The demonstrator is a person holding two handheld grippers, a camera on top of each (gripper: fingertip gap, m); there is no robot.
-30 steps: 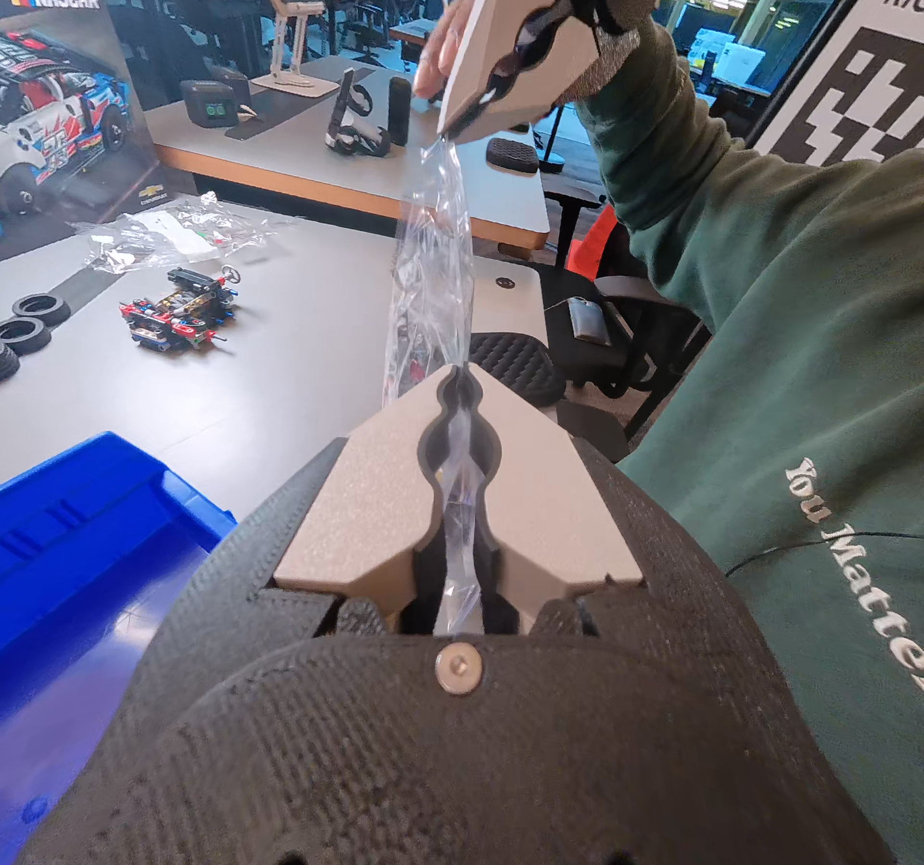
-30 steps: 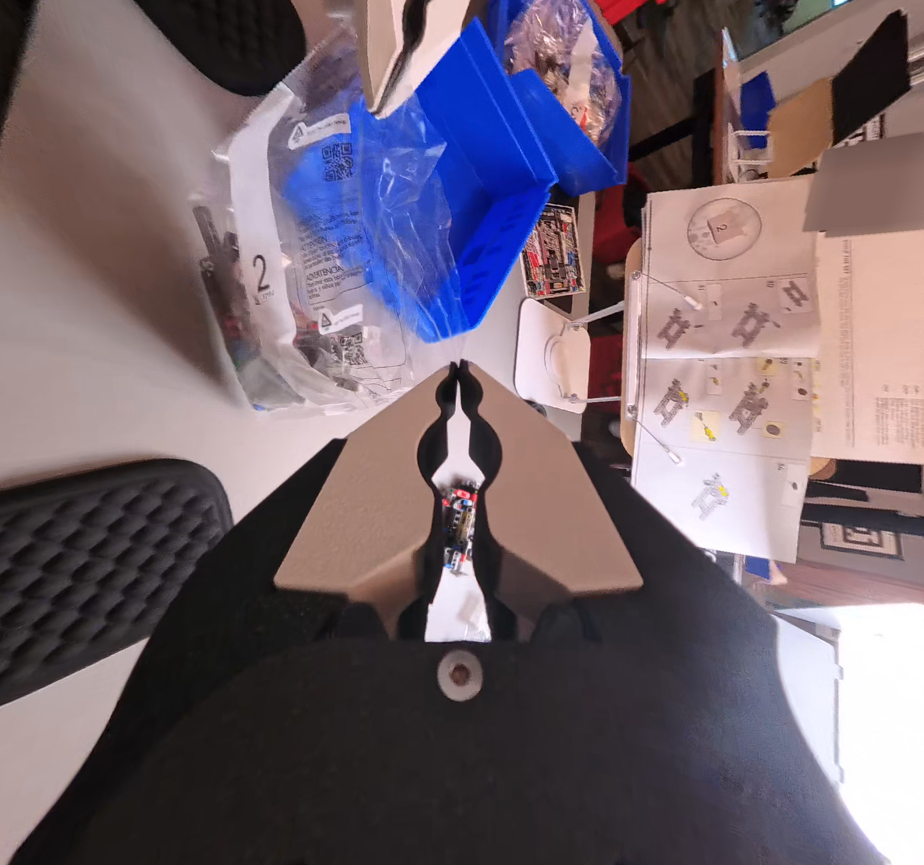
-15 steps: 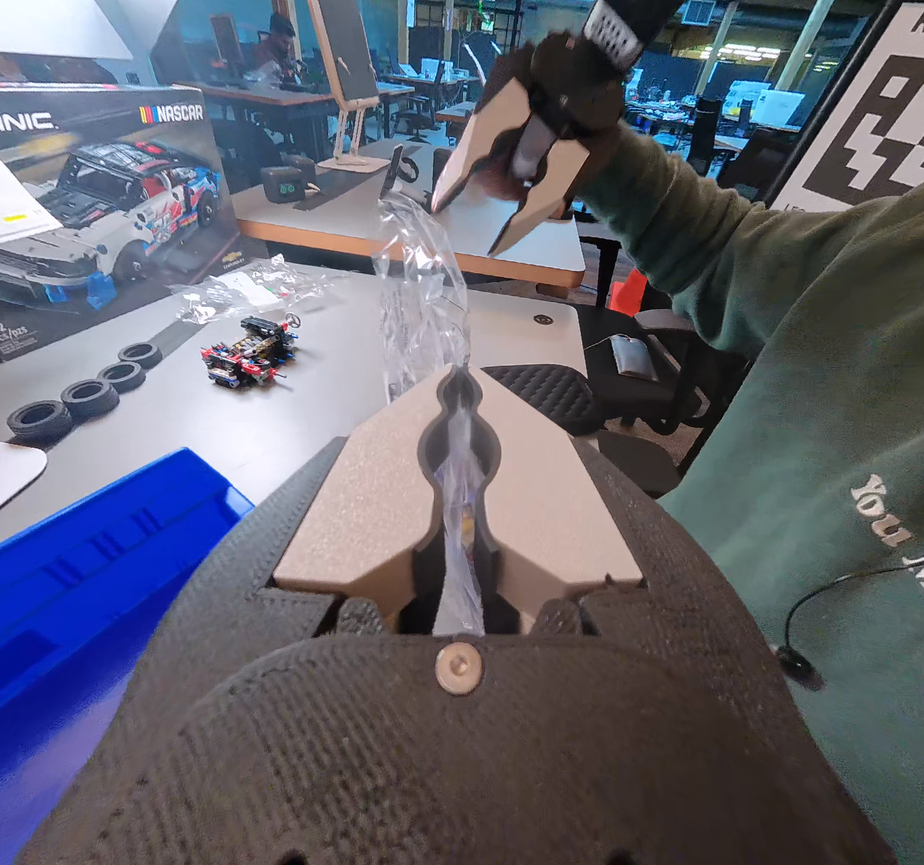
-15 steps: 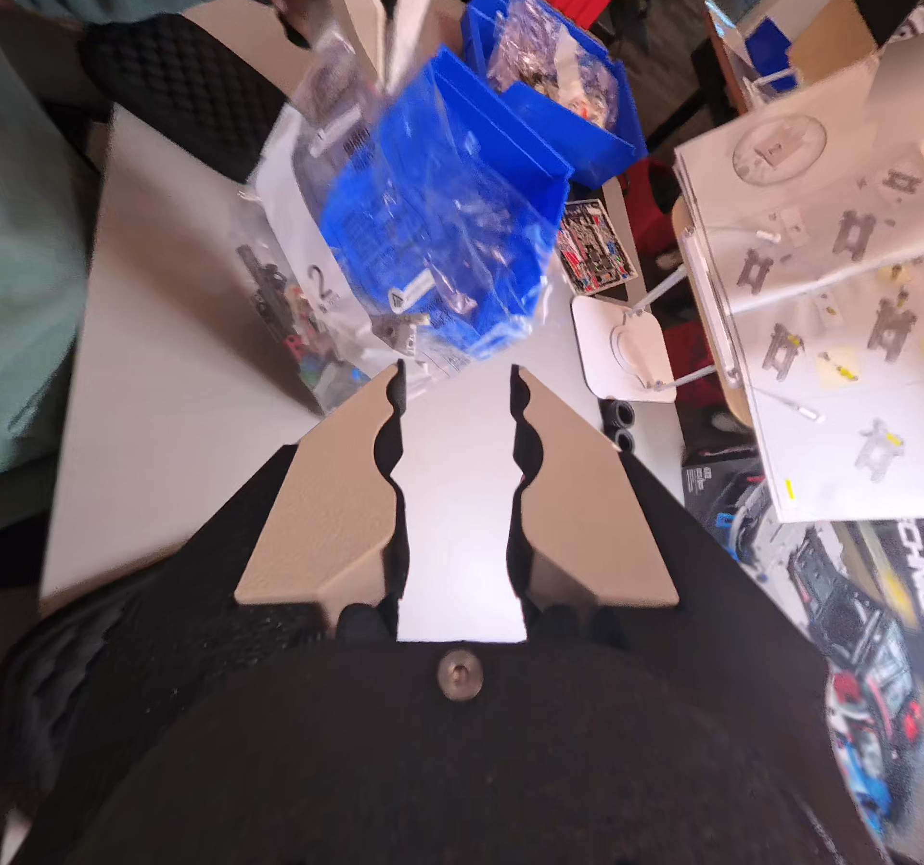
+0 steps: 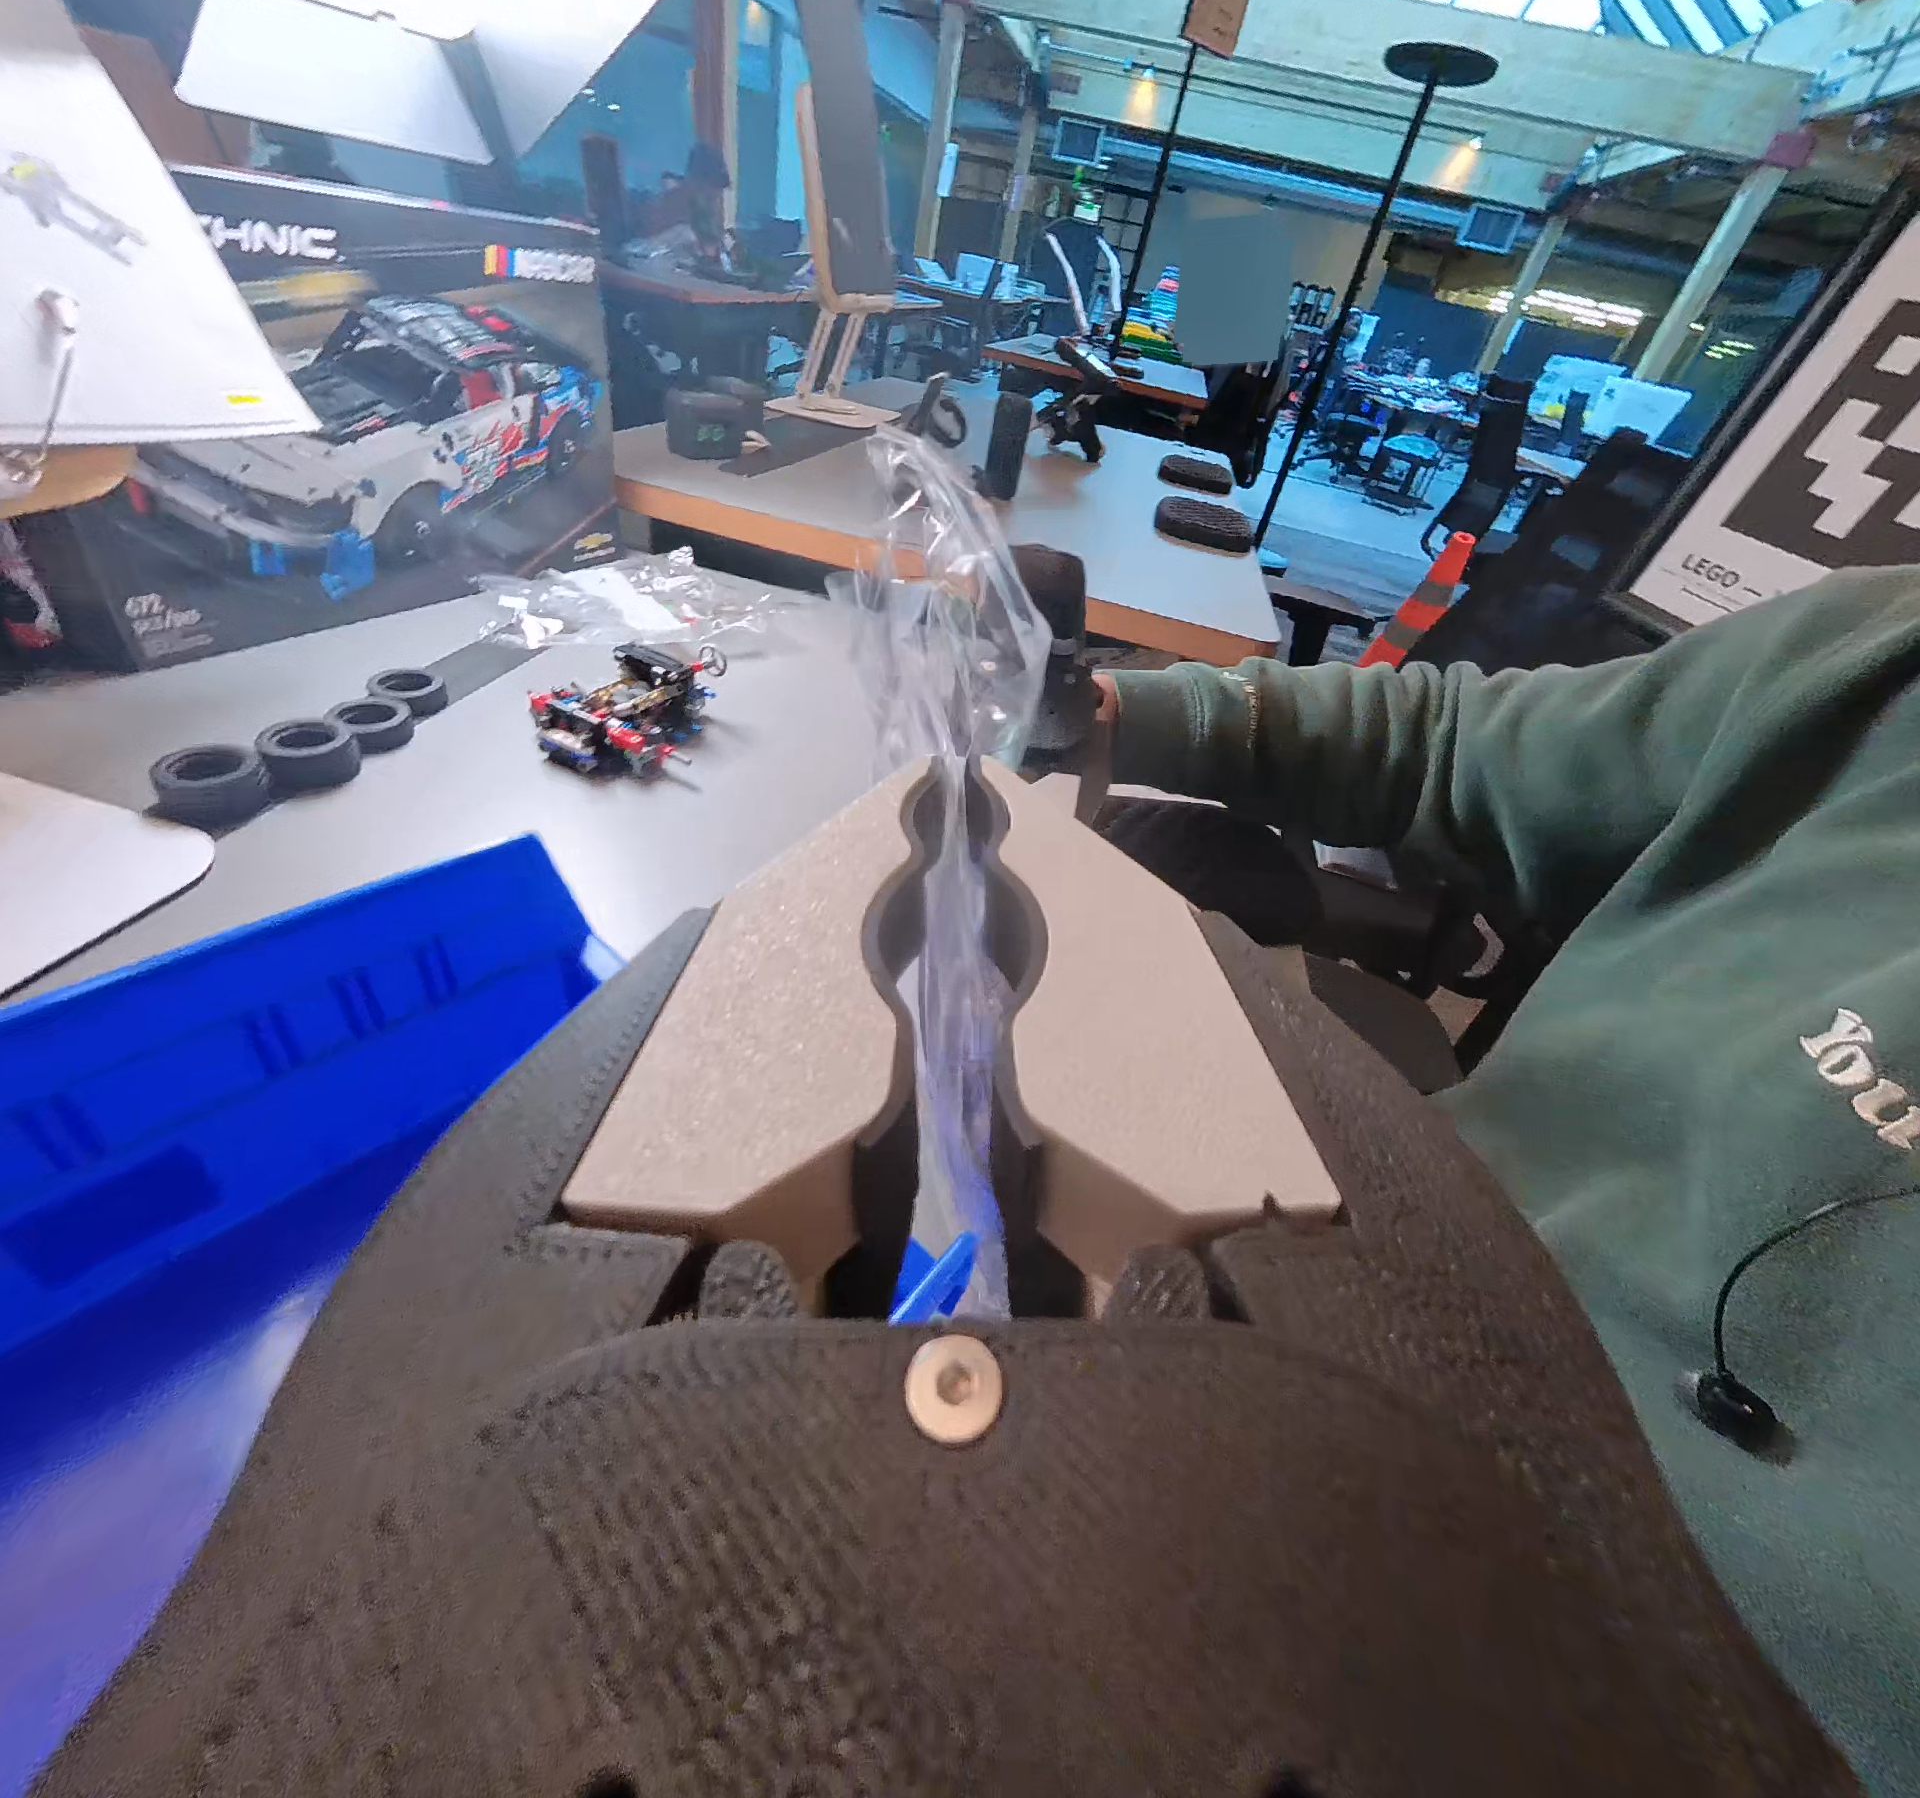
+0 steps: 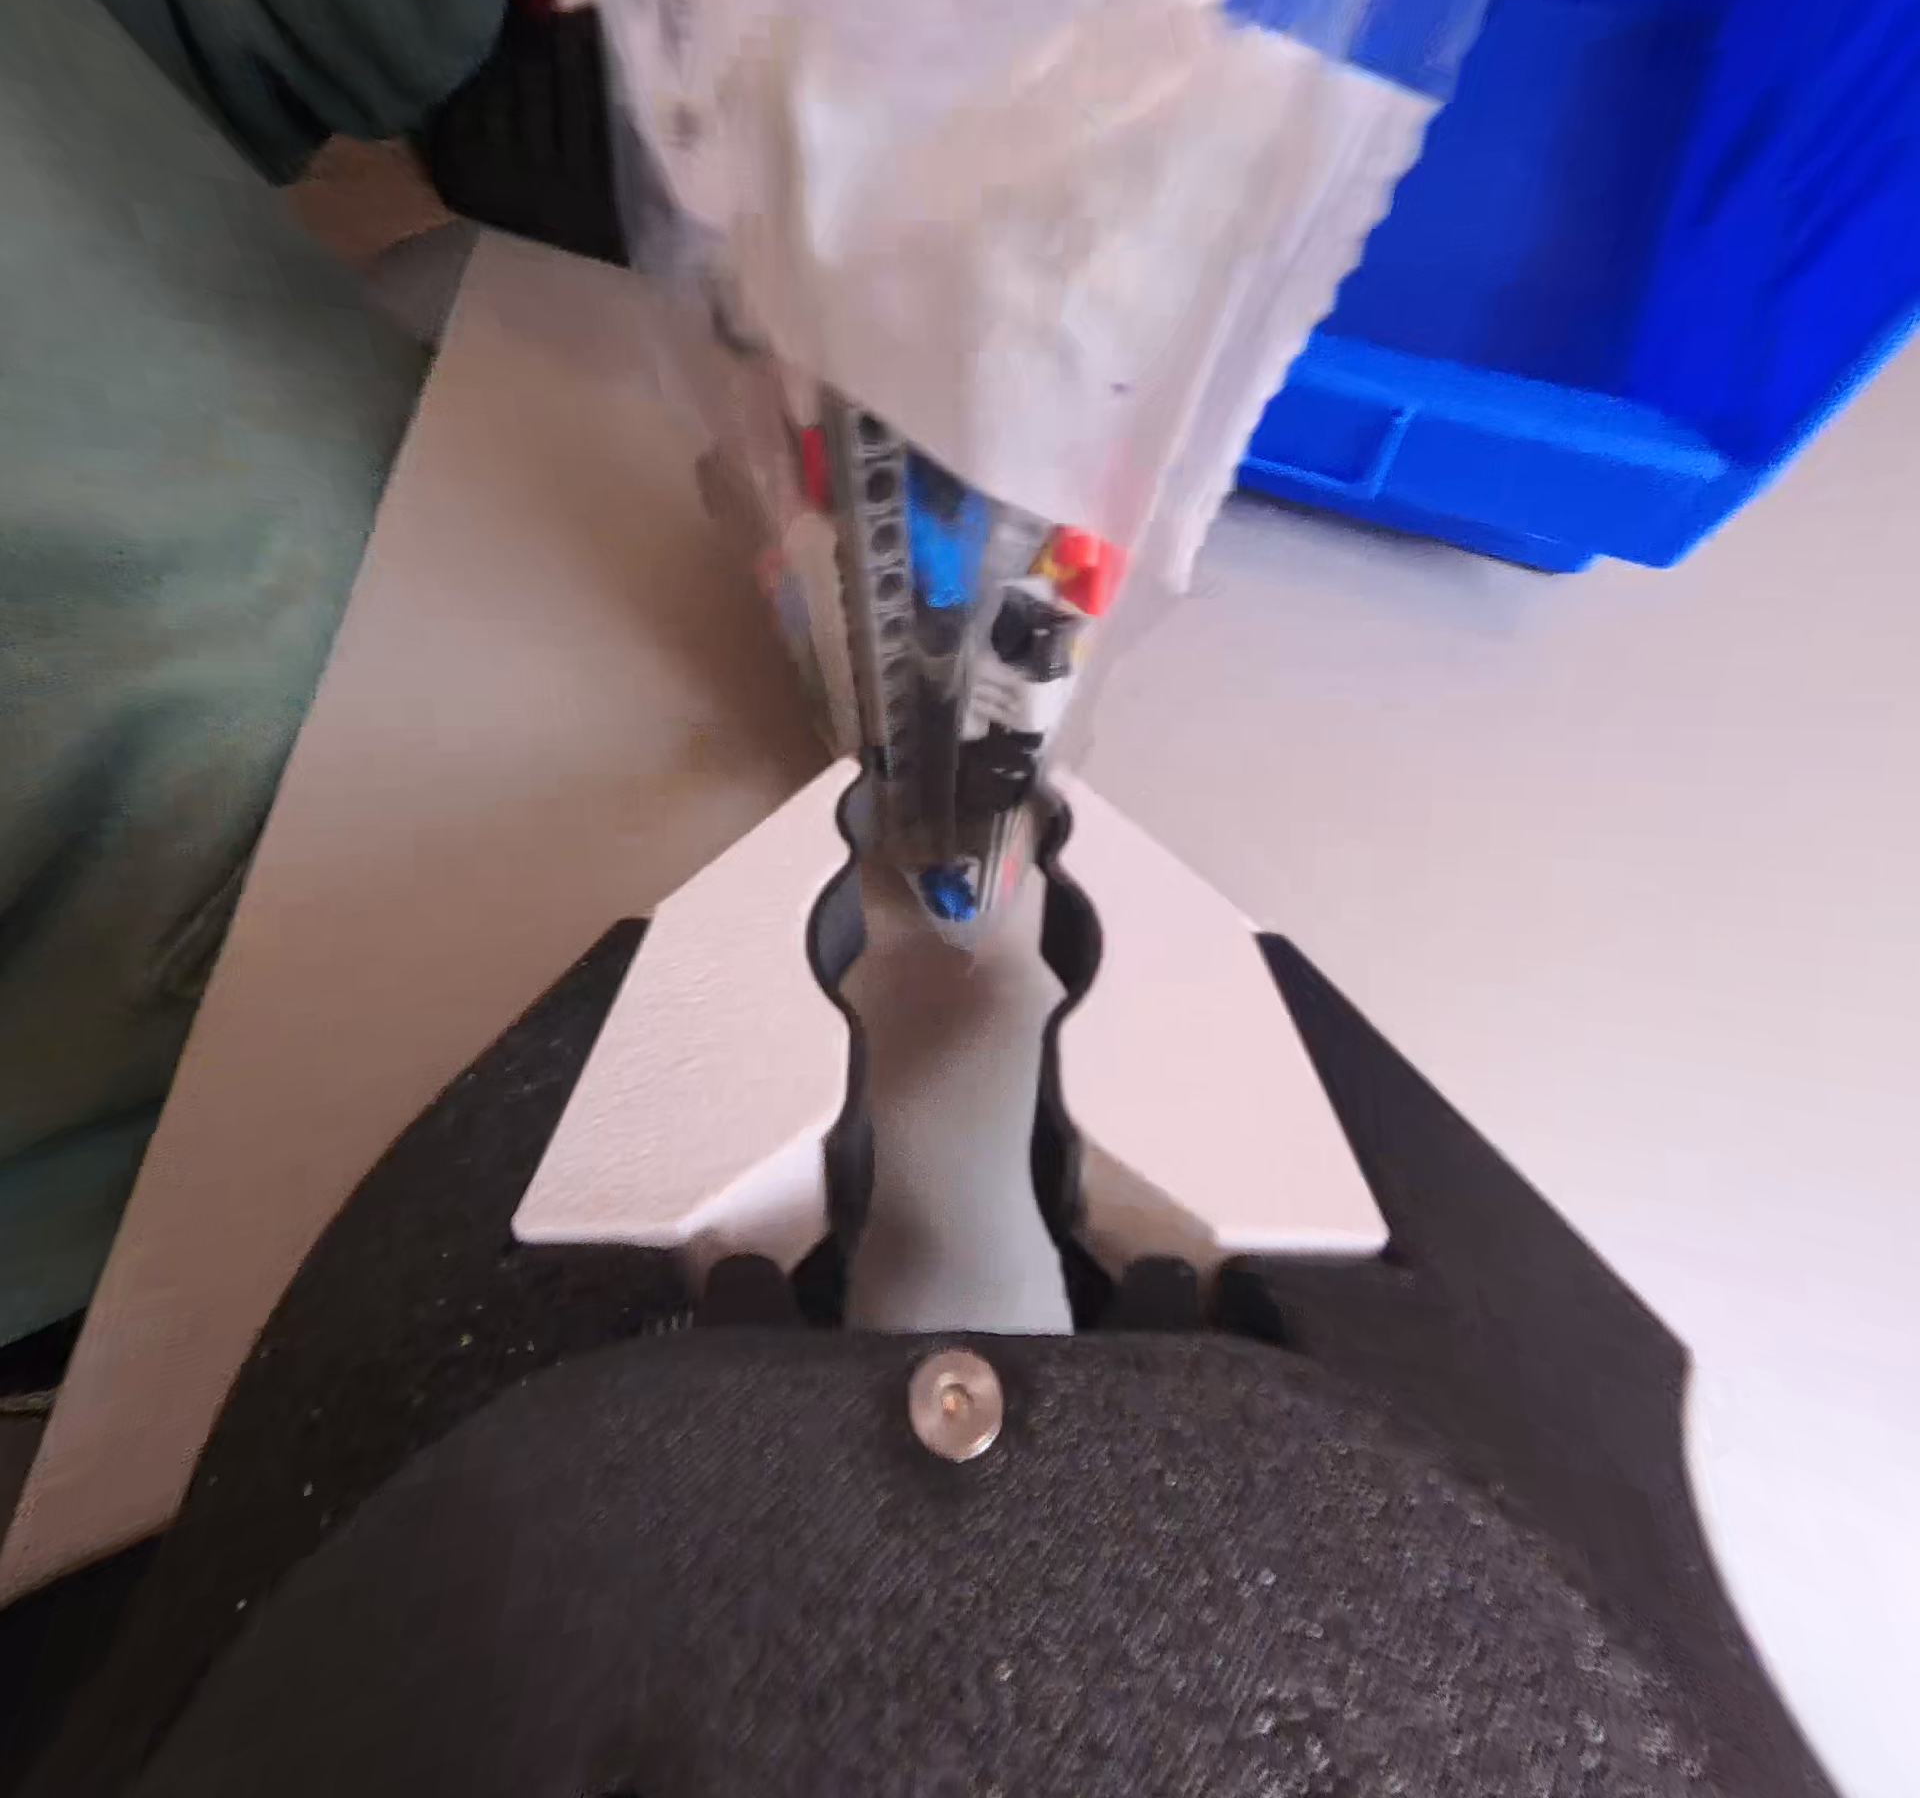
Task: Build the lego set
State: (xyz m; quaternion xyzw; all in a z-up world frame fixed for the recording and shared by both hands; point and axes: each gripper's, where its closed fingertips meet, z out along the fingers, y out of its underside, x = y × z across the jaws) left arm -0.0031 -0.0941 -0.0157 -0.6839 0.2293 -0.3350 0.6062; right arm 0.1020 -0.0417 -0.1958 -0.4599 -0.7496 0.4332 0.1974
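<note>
Plastic bag (image 5: pixel 951 668) clamped in left tongs (image 5: pixel 954 774); right tongs (image 6: pixel 951 798) (blurred) seemingly gape around bricks (image 6: pixel 951 668).

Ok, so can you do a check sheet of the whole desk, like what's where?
Surface: grey table, no spills seen.
Job's things: bag of pieces held up over the table; part-built car; four tyres in a row; blue bin; box; instruction sheet.
Clutter: empty wrapper behind the car.
Grippers: left gripper shut on the bag; right gripper fingers apart, bag's lower corner between the tips, grip unclear in the blur.
Cables: thin wire on the green sweatshirt.
Surroundings: other desks, orange cone.
</note>
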